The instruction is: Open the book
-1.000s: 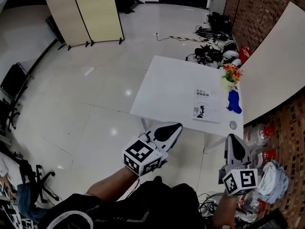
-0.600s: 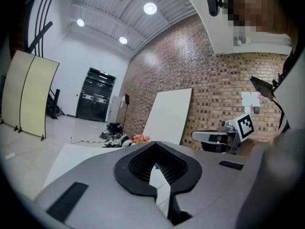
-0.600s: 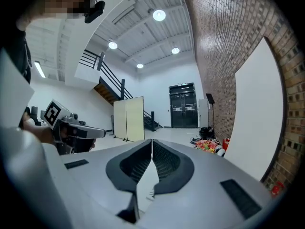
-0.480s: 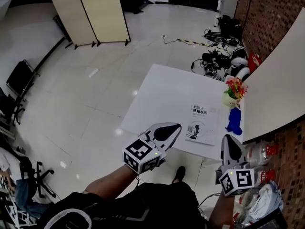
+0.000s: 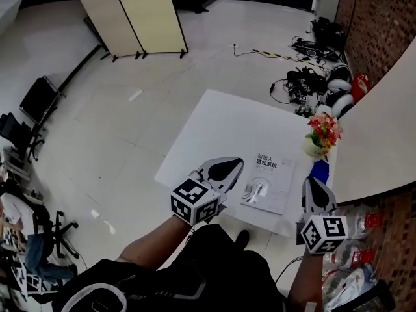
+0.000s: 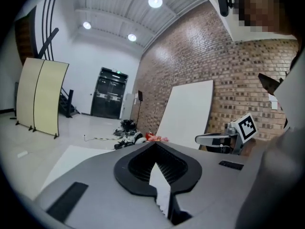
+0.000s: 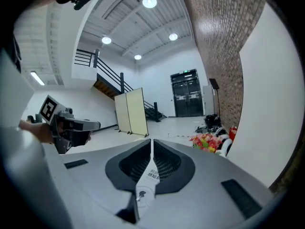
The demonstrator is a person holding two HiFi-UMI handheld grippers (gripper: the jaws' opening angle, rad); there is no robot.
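Note:
A closed book [image 5: 266,182] with a white cover and dark print lies flat on the white table [image 5: 214,125], near its front right corner. My left gripper [image 5: 238,164] hovers over the table's near edge just left of the book, its jaws together with nothing in them. My right gripper [image 5: 311,181] is held right of the book at the table's corner, also shut and empty. In the right gripper view, the book's cover [image 7: 149,172] shows through the slit under the gripper [image 7: 151,141]. In the left gripper view, the closed gripper [image 6: 155,144] points over the table.
A pot of red and yellow flowers [image 5: 323,132] and a blue object [image 5: 318,169] stand at the table's right edge behind the book. A large white board [image 5: 383,129] leans on the brick wall. Cables and bags [image 5: 322,83] lie on the floor beyond; a folding screen [image 5: 136,15] stands far left.
Both grippers have travelled forward to the table. The book and table now sit much closer, with the left gripper's tip over the near edge. Both stay shut.

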